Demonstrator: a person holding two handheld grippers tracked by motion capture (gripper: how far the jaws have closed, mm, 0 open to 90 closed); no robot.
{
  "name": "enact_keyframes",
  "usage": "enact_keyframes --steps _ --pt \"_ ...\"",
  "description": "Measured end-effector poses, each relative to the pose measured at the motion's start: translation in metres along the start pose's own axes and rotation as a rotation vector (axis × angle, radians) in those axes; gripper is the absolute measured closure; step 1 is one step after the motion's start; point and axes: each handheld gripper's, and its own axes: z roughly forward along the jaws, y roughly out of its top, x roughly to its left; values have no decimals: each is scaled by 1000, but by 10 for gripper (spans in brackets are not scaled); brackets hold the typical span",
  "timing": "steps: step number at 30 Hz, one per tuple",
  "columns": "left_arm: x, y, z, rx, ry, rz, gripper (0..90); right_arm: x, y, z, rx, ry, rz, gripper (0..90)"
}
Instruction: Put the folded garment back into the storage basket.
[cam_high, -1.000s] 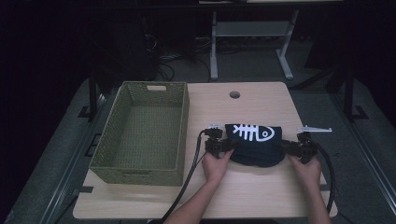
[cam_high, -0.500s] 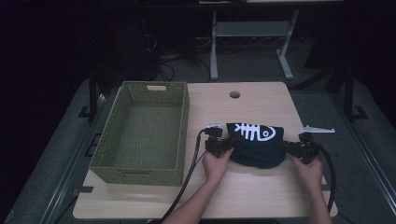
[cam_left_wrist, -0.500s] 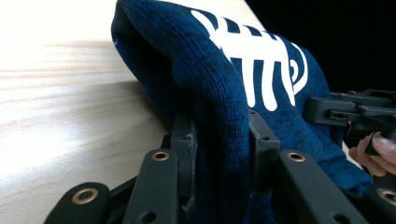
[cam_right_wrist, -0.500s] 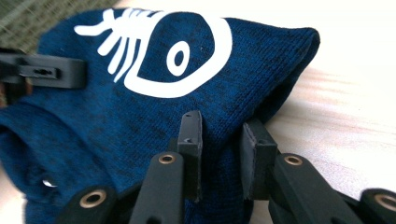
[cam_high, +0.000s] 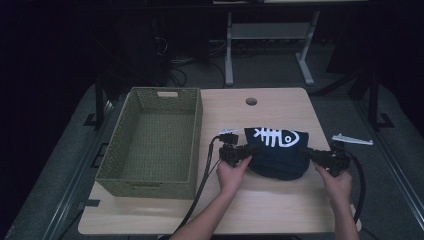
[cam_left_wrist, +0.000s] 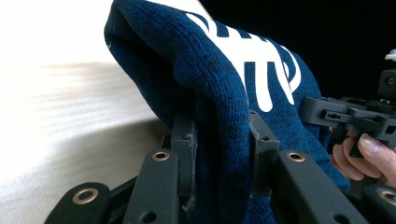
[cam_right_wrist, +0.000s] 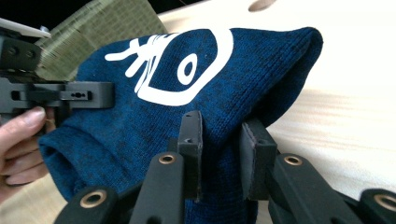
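A dark blue knit garment (cam_high: 275, 152) with a white fish-skeleton print lies on the wooden table (cam_high: 270, 210), right of the basket. My left gripper (cam_high: 252, 149) is shut on its left edge. In the left gripper view the pads of that gripper (cam_left_wrist: 223, 135) pinch a thick fold of the knit (cam_left_wrist: 205, 70). My right gripper (cam_high: 306, 152) is shut on the opposite edge. In the right gripper view that gripper (cam_right_wrist: 222, 135) clamps a fold of the garment (cam_right_wrist: 187, 93). Both pinched edges are raised slightly off the table. Each gripper view shows the other gripper (cam_left_wrist: 345, 114) (cam_right_wrist: 60, 95) across the garment.
A green woven basket (cam_high: 145, 186) stands empty on the table's left half, close to the left gripper. A round hole (cam_high: 251, 101) sits near the far edge of the table. A white bracket (cam_high: 352, 140) sticks out at the right edge. Cables trail toward the front edge.
Both grippers have closed on the garment's side edges and risen a little. The pinched edges have lifted and the cloth has bunched between them.
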Motion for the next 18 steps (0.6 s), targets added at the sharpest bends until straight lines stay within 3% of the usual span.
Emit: enact_keyframes --steps 3,11,12,18 --pt "-6 4 -5 -19 -20 13 693 3 3 -7 -35 23 7 728" --pt "-20 15 -20 -28 -65 59 690 12 5 -15 -43 45 8 729" --pt "-23 18 -25 -26 -72 74 689 16 7 -19 -43 56 3 730" --pt "-28 24 -39 -42 -97 73 689 35 23 -28 -48 96 -16 730"
